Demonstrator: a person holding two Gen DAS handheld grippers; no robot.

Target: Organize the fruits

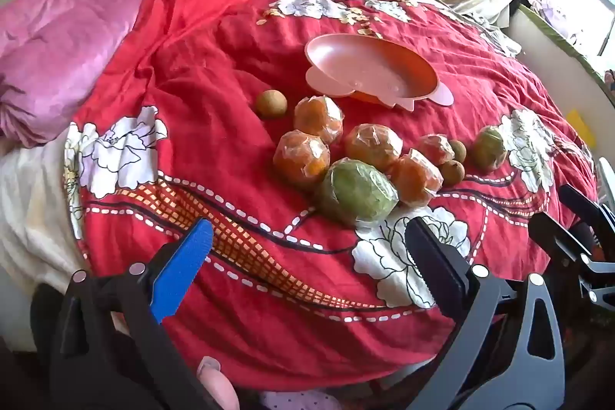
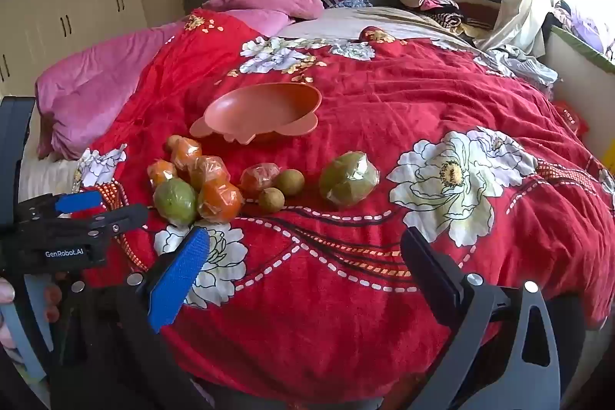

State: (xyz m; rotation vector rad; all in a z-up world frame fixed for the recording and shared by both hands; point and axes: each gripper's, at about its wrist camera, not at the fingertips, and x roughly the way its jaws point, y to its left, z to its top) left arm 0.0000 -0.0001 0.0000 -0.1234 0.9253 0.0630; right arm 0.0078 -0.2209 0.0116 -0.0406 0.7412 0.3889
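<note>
Ahead of both wide, empty grippers (left [image 1: 307, 264], right [image 2: 305, 271]): bowl [image 1: 403, 64] bare, 11 fruits [image 1: 355, 193] unsorted on quilt [image 1: 269, 314].

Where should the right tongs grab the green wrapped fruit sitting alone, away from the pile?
Grip the lone green fruit across its rounded middle, coming down from above and the near side. Nothing touches it, so the open right tongs have room on both flanks; pinch the fruit itself, not the loose wrap.
</note>
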